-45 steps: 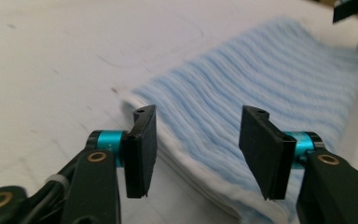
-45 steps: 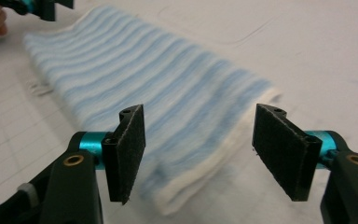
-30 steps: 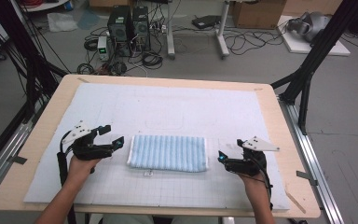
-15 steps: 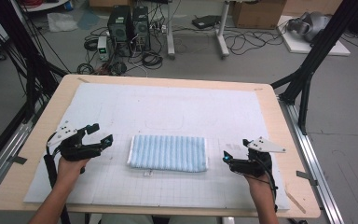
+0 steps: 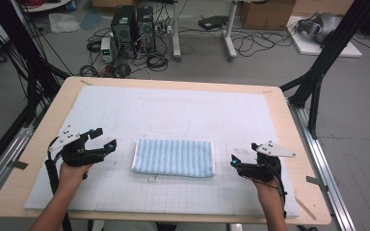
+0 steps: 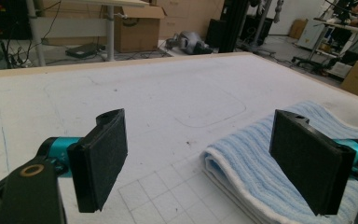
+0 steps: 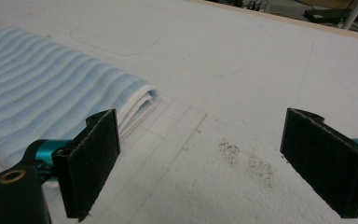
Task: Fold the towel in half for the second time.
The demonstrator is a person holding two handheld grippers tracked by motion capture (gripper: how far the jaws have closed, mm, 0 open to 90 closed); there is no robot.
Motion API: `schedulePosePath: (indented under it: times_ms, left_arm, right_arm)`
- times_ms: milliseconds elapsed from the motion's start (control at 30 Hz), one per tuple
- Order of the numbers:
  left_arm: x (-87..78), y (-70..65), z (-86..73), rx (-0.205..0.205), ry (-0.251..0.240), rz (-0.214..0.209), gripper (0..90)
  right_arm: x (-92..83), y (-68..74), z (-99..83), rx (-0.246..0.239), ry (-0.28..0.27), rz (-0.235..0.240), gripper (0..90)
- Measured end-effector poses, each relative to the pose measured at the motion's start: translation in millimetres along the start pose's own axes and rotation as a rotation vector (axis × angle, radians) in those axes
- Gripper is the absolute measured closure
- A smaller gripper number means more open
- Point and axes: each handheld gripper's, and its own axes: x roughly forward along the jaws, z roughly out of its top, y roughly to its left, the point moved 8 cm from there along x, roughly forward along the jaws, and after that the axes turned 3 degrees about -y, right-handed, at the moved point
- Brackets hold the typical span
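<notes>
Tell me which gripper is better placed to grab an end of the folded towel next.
Left, marginally. The left gripper is open and angled toward the striped towel, whose end lies just ahead of its jaws. The right gripper, also open, has the towel off to one side.

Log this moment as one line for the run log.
left gripper: open, beside towel | right gripper: open, beside towel | towel: folded, untouched

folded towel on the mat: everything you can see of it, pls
The towel is light blue with paler ribbed stripes and white edging, soft terry by the look. It is folded into a flat layered rectangle, layers showing at its ends, lying centred near the front of the white gridded mat. Nothing touches it but the mat; both grippers sit apart from it.
</notes>
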Motion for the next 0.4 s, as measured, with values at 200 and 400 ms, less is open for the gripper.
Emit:
schedulePosePath:
  times_ms: [200,400]
  left_arm:
    - [0.1,1.4,-0.4,-0.004,-0.003,0.006,19.8]
    - [0.7,1.8,-1.4,-0.005,0.003,0.004,19.9]
  right_arm:
    - [0.3,0.4,-0.4,0.002,0.001,0.003,10.9]
    - [1.4,-1.4,-0.1,0.001,-0.007,0.004,10.9]
